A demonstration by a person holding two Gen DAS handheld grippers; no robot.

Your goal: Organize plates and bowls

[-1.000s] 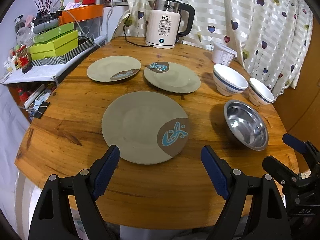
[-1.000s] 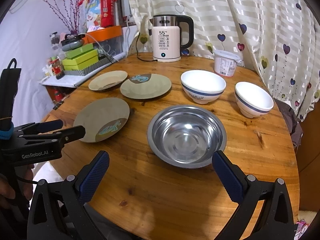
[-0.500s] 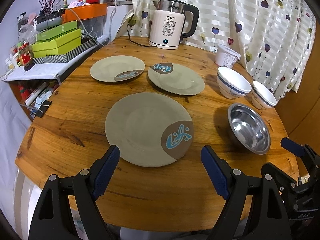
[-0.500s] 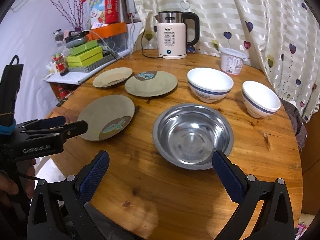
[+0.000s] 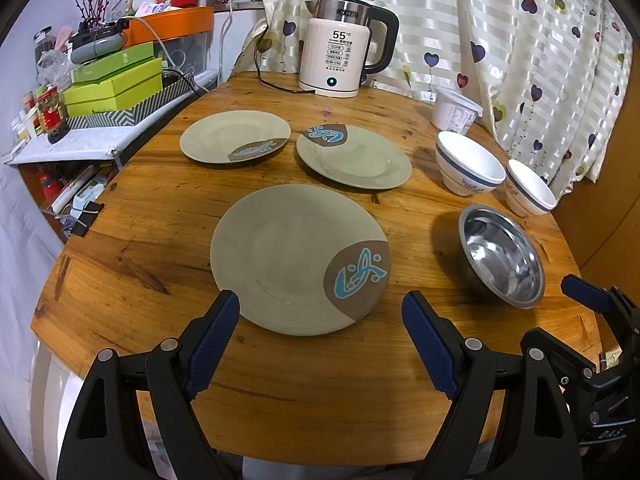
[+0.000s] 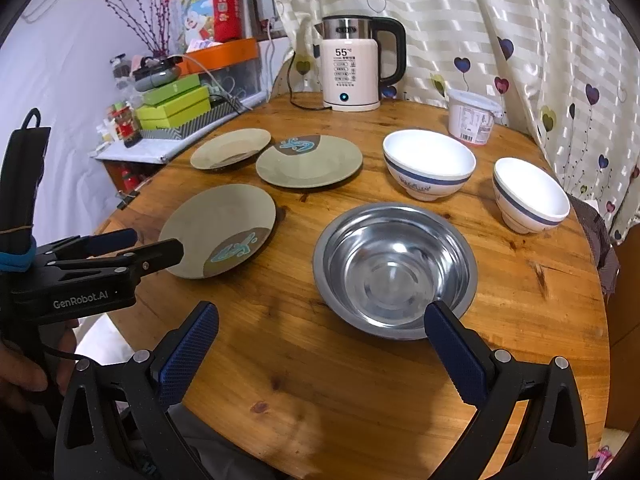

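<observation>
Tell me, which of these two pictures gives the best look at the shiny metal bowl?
The right wrist view. The metal bowl sits near the middle, just ahead of the open right gripper, with its whole rim and inside showing. In the left wrist view the same bowl lies off to the right, smaller and stretched by the lens.

Right gripper (image 6: 320, 340) gapes over the round wooden table's (image 6: 360, 400) near edge, just short of the steel bowl (image 6: 394, 268); three plates lie left, two white bowls behind.
</observation>
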